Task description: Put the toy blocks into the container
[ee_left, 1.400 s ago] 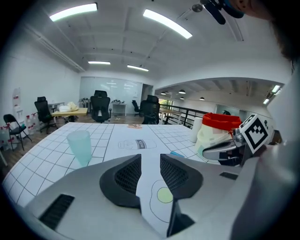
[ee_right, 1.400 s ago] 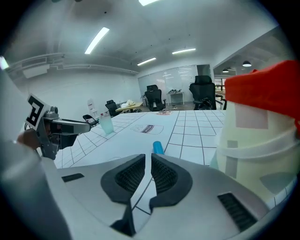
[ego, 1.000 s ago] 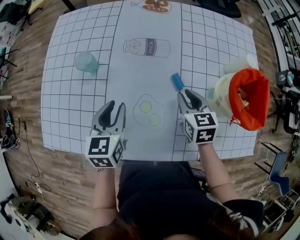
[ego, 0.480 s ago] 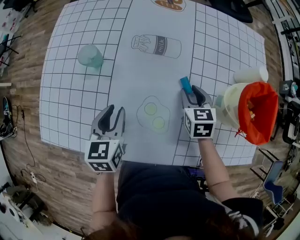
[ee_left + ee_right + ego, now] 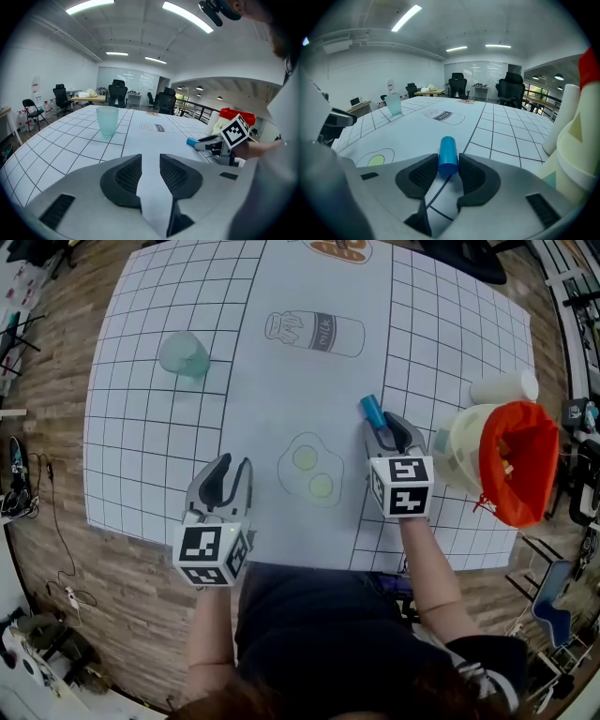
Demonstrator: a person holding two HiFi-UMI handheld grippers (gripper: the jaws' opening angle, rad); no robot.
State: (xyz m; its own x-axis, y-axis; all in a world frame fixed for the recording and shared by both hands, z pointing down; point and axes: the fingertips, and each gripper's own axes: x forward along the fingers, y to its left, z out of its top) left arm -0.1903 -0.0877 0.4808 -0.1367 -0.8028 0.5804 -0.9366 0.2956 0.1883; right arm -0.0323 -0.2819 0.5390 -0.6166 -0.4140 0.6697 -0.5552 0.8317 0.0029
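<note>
A pale green cup (image 5: 184,354) stands on the gridded mat (image 5: 141,474)

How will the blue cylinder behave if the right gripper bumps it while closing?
Lying on its side on the smooth mat, the blue cylinder would probably roll if bumped off-centre. It looks rigid and small, so likely light. The jaws of the right gripper have just been opening and straddle it, which should limit rolling.

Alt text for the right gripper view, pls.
A blue cylinder block lies on the gridded mat between the right tongs, whose jaws have just been opening around it. A cream container stands at right.
</note>
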